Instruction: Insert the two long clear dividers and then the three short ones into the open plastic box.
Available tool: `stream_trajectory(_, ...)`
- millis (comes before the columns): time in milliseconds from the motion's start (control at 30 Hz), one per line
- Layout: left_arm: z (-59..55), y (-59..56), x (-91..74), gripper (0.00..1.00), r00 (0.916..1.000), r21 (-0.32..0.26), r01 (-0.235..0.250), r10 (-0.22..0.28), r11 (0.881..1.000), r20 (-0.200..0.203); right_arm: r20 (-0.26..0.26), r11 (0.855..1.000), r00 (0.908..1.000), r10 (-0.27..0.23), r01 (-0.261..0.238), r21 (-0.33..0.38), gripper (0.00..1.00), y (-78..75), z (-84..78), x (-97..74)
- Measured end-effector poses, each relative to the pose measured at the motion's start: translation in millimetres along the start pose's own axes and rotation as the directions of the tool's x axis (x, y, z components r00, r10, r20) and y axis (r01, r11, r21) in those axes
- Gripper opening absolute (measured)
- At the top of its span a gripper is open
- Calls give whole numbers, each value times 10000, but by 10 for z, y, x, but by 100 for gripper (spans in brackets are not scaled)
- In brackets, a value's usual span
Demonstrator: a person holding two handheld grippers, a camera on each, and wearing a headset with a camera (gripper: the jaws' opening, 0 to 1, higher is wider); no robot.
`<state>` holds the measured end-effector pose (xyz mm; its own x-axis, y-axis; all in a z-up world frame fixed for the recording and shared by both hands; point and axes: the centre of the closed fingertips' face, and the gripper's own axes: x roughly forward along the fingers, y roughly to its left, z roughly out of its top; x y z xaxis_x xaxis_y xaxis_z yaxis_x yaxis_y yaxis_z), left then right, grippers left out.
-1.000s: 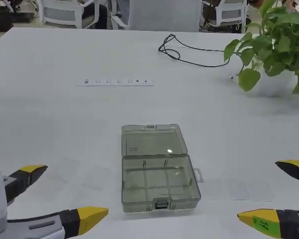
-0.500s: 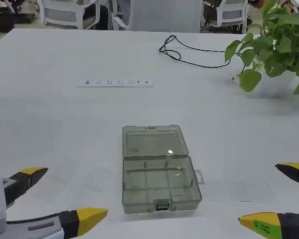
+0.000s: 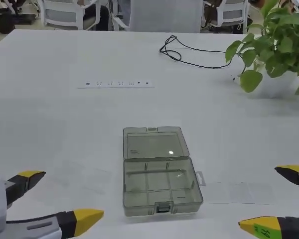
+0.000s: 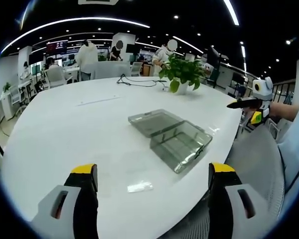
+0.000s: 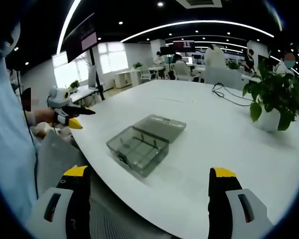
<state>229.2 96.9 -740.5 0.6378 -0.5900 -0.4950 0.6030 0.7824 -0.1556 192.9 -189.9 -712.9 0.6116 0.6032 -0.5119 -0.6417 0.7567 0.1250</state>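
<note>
The open smoky plastic box lies on the white table, its lid folded back on the far side. Thin partition lines show inside its tray. Faint clear flat pieces lie on the table right of the box, and a small clear piece touches its right side. Another clear piece lies near the left gripper. My left gripper is open at the near left, well apart from the box. My right gripper is open at the near right, also clear of the box.
A white power strip lies further back on the table. A black cable and a potted plant stand at the far right. Chairs line the far edge. Bare table surrounds the box.
Both grippers have drifted slightly lower toward the near edge, still open. The box has not moved; the picture has shifted a little with the head.
</note>
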Motion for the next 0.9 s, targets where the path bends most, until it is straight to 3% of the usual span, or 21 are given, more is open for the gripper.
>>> stream_trajectory(267,-87,228,69,90,9970,57,-262,266,9996,-729,-38,9999,9999,95,-95,47,100,18,-9,36)
stream_trajectory(300,-92,256,76,90,9969,-55,-267,262,9996,-736,-48,9999,9999,104,-104,57,100,18,-13,39)
stream_trajectory(333,-93,309,83,89,9970,-608,-383,340,9974,-697,-82,9999,9999,105,-105,56,100,18,-21,41)
stream_trajectory(400,-79,411,86,88,9967,-780,-562,514,9954,-623,-69,9999,9999,116,-116,87,100,19,-24,42)
stream_trajectory(533,-116,560,109,85,9933,-1065,-847,755,9907,-877,-76,9997,9999,151,-150,194,99,12,-40,46)
stream_trajectory(633,-217,677,140,84,9850,-1042,-1081,924,9887,-1459,-119,9996,9998,160,-157,218,99,8,-62,58)
stream_trajectory(900,-380,881,255,76,9653,-689,-1415,1222,9875,-2310,-183,9991,9996,213,-206,382,99,0,-97,86)
